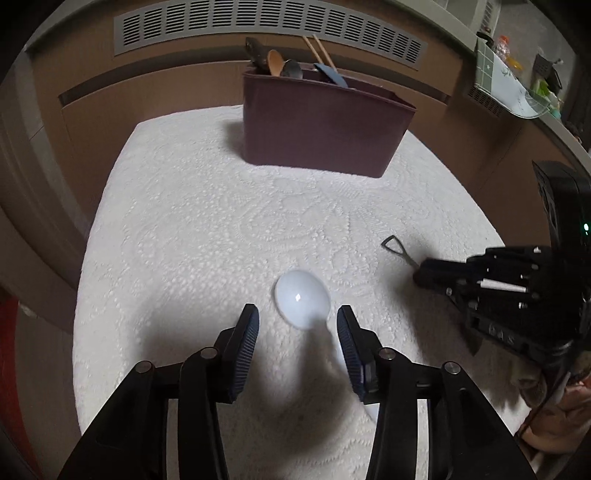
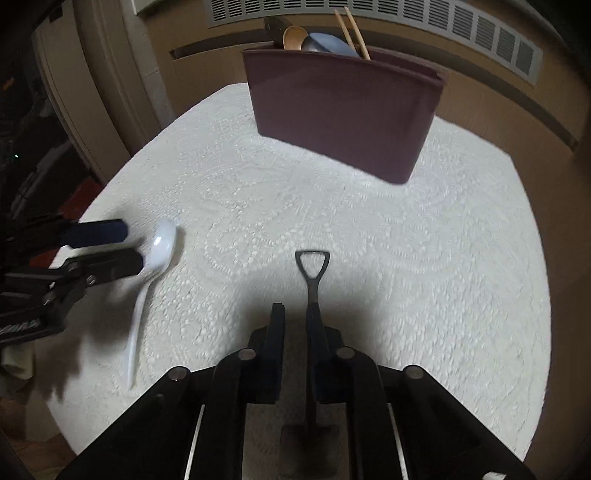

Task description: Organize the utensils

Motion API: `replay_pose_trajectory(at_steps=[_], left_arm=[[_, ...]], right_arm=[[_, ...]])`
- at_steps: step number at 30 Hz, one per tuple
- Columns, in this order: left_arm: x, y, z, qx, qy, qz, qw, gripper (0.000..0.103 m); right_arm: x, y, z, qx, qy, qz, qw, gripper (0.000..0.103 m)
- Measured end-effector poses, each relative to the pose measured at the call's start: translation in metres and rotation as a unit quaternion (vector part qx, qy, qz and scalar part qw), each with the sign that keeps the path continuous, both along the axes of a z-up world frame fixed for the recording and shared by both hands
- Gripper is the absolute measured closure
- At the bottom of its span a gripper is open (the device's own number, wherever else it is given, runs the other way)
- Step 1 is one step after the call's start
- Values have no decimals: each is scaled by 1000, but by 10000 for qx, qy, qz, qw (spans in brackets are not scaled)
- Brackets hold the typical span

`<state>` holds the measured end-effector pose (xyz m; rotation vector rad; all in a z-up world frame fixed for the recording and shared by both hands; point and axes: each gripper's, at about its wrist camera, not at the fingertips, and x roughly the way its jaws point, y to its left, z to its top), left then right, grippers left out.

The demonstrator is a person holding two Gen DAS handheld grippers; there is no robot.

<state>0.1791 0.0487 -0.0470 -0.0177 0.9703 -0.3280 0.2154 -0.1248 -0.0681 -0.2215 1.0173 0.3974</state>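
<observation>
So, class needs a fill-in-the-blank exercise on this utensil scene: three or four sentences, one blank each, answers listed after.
1. The white spoon lies on the ____ cloth.
2. The pair of chopsticks stands in the ____ bin.
3. The shovel-shaped utensil lies between the fingers of the ____ gripper.
4. The left gripper has its jaws ____ over the spoon.

Missing words: white; maroon; right; open
</observation>
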Motion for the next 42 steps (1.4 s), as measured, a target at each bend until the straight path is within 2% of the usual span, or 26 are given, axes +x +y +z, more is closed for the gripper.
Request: replay_pose_trajectory(at_steps=[1, 5, 10, 13, 15, 16, 17, 19, 26, 28, 31, 32, 36, 42], left_arm=[[-1, 2, -2, -6, 102, 69, 9999, 53], [-3, -3, -10, -296, 470, 217, 9982, 53], [14, -25, -21, -151, 682, 664, 9953, 53], [23, -35, -25, 49, 544, 1050, 9930, 53], [25, -42, -25, 41, 386, 1162, 9925, 54], [24, -45, -26, 78, 303, 1176, 9926, 59], [23, -49, -26, 161, 204, 1184, 9926, 68], [19, -55, -27, 202, 100, 1016, 9946, 68], [2, -47, -15, 168, -124, 654, 9976, 68], [-2, -44, -12, 121, -160, 636, 9978, 68], [-4, -40, -9, 69, -183, 621, 9979, 68], [-5, -39, -7, 63, -212, 615, 9979, 68], [-10, -40, 1, 43, -338, 552, 9979, 68], [-13, -41, 12, -26, -463, 488, 9977, 68]], right_arm=[[2, 1, 1, -77, -16, -18, 10000, 99], [0, -12, 16, -44, -335, -166, 9993, 100], [-7, -38, 31, 318, -472, -283, 9980, 100], [-12, -44, 27, 415, -386, -172, 9982, 100], [-15, -45, 22, 377, -379, -130, 9985, 98], [-16, -45, 20, 339, -351, -101, 9988, 94], [-17, -45, 17, 331, -338, -106, 9988, 87], [-16, -43, 15, 369, -285, -73, 9989, 80], [7, -19, 1, 283, -9, 84, 9996, 79], [11, -12, -6, 117, 73, 63, 9999, 82], [6, -1, -7, -273, -132, 138, 9994, 97], [5, -1, -7, -320, -147, 134, 9993, 97], [-3, -10, 8, -211, -324, 37, 9992, 98], [-14, -37, 41, 291, -637, -227, 9973, 98]])
